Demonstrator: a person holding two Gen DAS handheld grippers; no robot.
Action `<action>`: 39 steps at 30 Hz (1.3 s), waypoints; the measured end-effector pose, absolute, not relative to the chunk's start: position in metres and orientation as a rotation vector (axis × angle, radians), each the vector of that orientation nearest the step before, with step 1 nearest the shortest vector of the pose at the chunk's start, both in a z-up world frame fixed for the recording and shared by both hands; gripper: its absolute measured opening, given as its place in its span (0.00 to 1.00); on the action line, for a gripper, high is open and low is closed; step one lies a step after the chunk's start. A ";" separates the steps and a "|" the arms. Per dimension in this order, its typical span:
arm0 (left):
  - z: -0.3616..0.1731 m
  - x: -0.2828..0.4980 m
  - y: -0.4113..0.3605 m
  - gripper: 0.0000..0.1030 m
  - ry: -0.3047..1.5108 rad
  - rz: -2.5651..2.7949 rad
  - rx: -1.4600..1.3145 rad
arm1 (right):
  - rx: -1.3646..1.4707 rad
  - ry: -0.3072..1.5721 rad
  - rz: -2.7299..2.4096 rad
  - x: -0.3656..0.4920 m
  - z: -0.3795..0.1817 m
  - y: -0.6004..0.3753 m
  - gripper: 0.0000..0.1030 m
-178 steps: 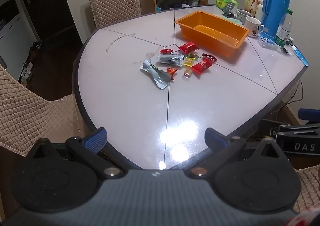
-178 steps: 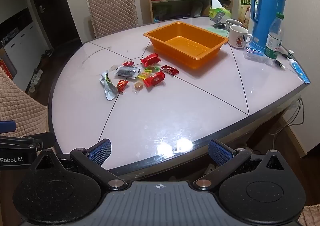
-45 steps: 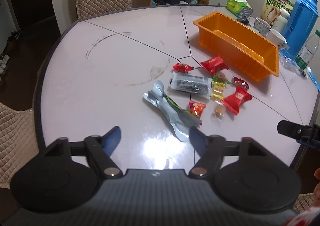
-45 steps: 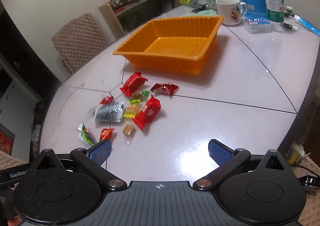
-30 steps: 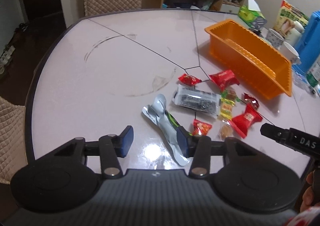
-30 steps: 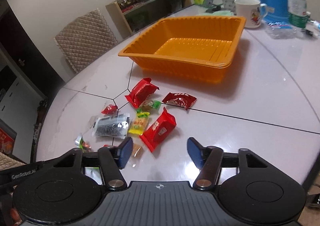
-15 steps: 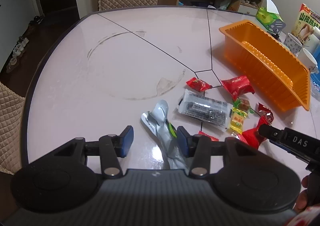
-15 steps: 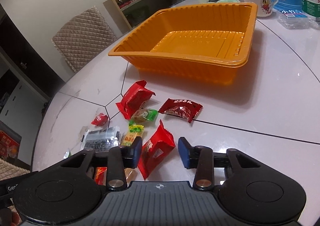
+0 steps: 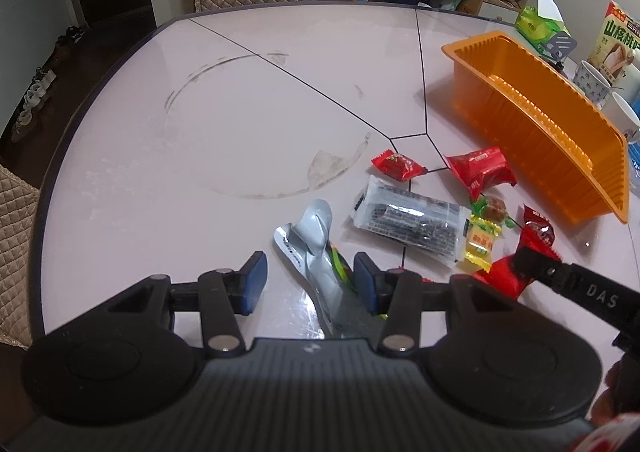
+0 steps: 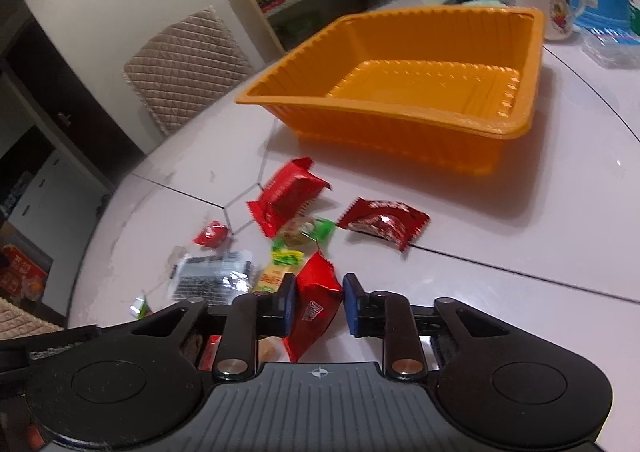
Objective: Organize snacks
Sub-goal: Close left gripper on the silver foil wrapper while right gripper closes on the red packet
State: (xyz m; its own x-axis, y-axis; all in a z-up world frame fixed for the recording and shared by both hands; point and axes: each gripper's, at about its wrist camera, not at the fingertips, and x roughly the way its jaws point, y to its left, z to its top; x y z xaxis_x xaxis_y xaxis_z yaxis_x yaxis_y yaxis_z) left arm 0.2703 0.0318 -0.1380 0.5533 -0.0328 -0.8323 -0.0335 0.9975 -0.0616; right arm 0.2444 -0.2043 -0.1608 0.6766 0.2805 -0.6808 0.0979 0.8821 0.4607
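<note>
Two grippers work the table: the right gripper [image 10: 319,302] clamps a red snack packet [image 10: 314,308] at six o'clock from the orange tray [image 10: 400,132], while the left gripper [image 9: 310,284] hangs parted astride a silver wrapper [image 9: 316,252].

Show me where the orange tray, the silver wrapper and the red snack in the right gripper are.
orange tray [image 10: 400,108]: right wrist view, near rim.
silver wrapper [image 9: 316,236]: left wrist view, crumpled upper part.
red snack [image 10: 316,300]: right wrist view, middle of the pack, between the right gripper's pads.
</note>
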 end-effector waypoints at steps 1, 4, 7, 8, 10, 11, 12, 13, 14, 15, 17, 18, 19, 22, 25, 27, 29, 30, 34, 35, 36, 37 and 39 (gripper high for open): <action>-0.139 0.271 0.032 0.42 0.987 -0.002 -0.073 | 0.484 0.823 0.120 0.244 -0.158 -0.204 0.17; -0.141 0.273 0.031 0.42 0.990 -0.012 -0.081 | 0.437 0.799 0.137 0.244 -0.149 -0.201 0.17; -0.143 0.276 0.030 0.42 0.995 -0.021 -0.086 | 0.399 0.781 0.141 0.244 -0.141 -0.202 0.17; -0.144 0.277 0.029 0.41 0.997 -0.023 -0.086 | 0.391 0.778 0.136 0.244 -0.138 -0.203 0.17; -0.147 0.279 0.029 0.36 1.007 -0.029 -0.087 | 0.382 0.777 0.131 0.246 -0.134 -0.206 0.17; -0.148 0.280 0.028 0.34 1.012 -0.034 -0.089 | 0.376 0.777 0.127 0.246 -0.133 -0.207 0.17; -0.150 0.281 0.028 0.32 1.018 -0.037 -0.091 | 0.373 0.780 0.126 0.247 -0.132 -0.209 0.17; -0.151 0.282 0.028 0.32 1.021 -0.035 -0.091 | 0.373 0.785 0.125 0.248 -0.131 -0.210 0.17; -0.152 0.282 0.027 0.32 1.021 -0.033 -0.089 | 0.373 0.786 0.124 0.248 -0.130 -0.212 0.17; -0.153 0.283 0.027 0.32 1.021 -0.036 -0.085 | 0.373 0.788 0.124 0.249 -0.129 -0.214 0.17; -0.154 0.282 0.027 0.31 1.020 -0.046 -0.077 | 0.363 0.794 0.124 0.247 -0.128 -0.216 0.17; -0.155 0.282 0.026 0.30 1.021 -0.053 -0.070 | 0.360 0.800 0.125 0.247 -0.128 -0.217 0.17; -0.155 0.282 0.025 0.29 1.020 -0.061 -0.058 | 0.359 0.810 0.127 0.248 -0.129 -0.217 0.17; -0.155 0.281 0.021 0.26 1.020 -0.081 -0.012 | 0.356 0.836 0.133 0.247 -0.128 -0.219 0.17; -0.155 0.282 0.015 0.24 1.031 -0.091 0.043 | 0.348 0.849 0.145 0.248 -0.127 -0.218 0.17; -0.154 0.283 0.011 0.23 1.037 -0.093 0.075 | 0.346 0.854 0.152 0.249 -0.126 -0.217 0.17; -0.154 0.284 0.008 0.23 1.043 -0.091 0.096 | 0.343 0.865 0.160 0.250 -0.125 -0.215 0.17; -0.153 0.284 0.007 0.22 1.046 -0.091 0.102 | 0.340 0.871 0.164 0.250 -0.125 -0.214 0.17; -0.152 0.284 0.007 0.22 1.054 -0.093 0.109 | 0.325 0.893 0.172 0.252 -0.125 -0.212 0.17; -0.151 0.284 0.007 0.22 1.051 -0.093 0.110 | 0.322 0.896 0.173 0.253 -0.125 -0.212 0.17; -0.150 0.284 0.006 0.22 1.048 -0.092 0.113 | 0.319 0.900 0.174 0.253 -0.125 -0.212 0.17; -0.148 0.284 0.007 0.22 1.046 -0.091 0.113 | 0.318 0.902 0.174 0.253 -0.125 -0.212 0.17; -0.146 0.285 0.007 0.22 1.041 -0.092 0.111 | 0.315 0.903 0.174 0.254 -0.124 -0.212 0.17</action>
State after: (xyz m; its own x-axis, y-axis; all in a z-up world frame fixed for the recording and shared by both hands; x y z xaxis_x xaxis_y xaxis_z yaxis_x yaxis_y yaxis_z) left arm 0.2849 0.0066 -0.1458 0.5021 -0.0236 -0.8645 0.1284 0.9906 0.0476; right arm 0.2540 -0.2122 -0.1243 0.6098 0.2791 -0.7418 -0.0164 0.9402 0.3403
